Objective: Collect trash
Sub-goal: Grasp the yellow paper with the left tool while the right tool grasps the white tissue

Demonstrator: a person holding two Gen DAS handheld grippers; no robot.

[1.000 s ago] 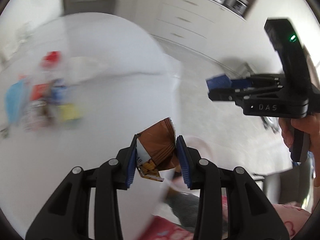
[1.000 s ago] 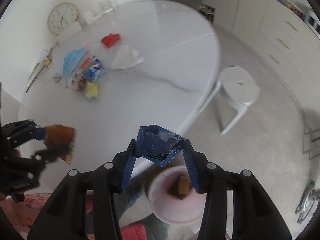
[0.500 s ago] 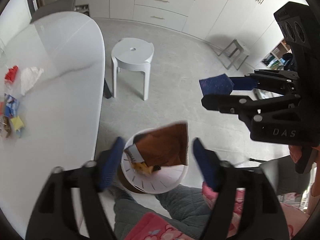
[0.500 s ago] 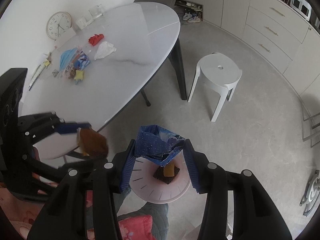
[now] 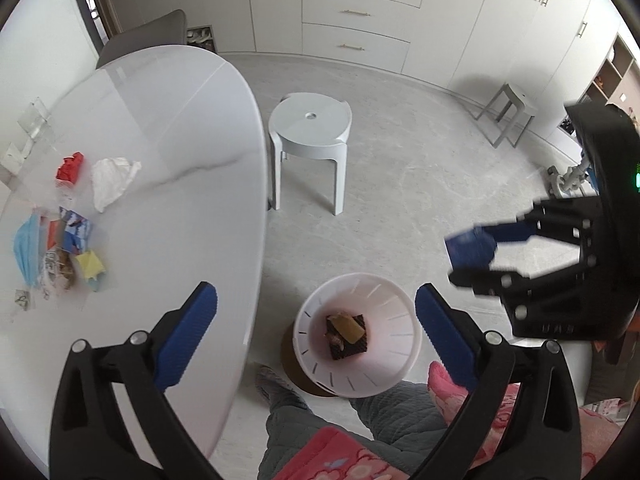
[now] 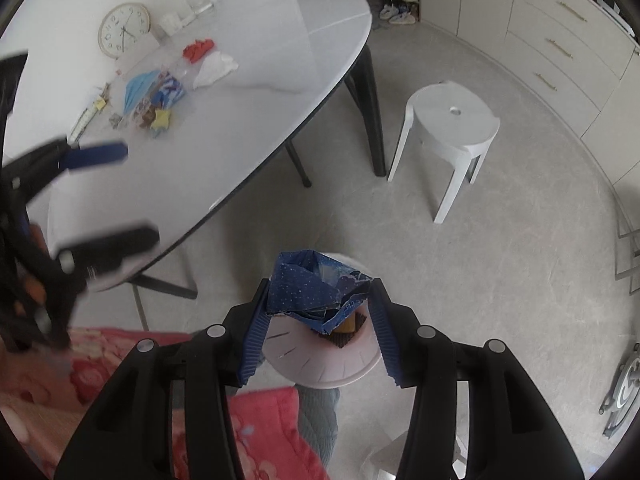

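Observation:
My left gripper (image 5: 316, 320) is open and empty above the white trash bin (image 5: 394, 350) on the floor. The brown wrapper (image 5: 346, 330) lies in the bin. My right gripper (image 6: 320, 320) is shut on a blue wrapper (image 6: 310, 290) and holds it over the bin (image 6: 320, 364); it also shows in the left wrist view (image 5: 476, 260) with the wrapper (image 5: 470, 248). More trash lies on the white table (image 5: 168, 200): a red scrap (image 5: 70, 166), a white tissue (image 5: 112, 178), a blue mask (image 5: 26, 252), a yellow piece (image 5: 90, 264).
A white stool (image 5: 310, 136) stands on the floor beyond the bin. A grey stool (image 5: 506, 116) is by the cabinets. A clock (image 6: 124, 30) leans at the table's far side. The person's legs (image 5: 360, 416) are below the bin.
My left gripper swung from the table to over the bin, opened, and dropped the brown wrapper into it. My right gripper moved over the bin, still holding the blue wrapper.

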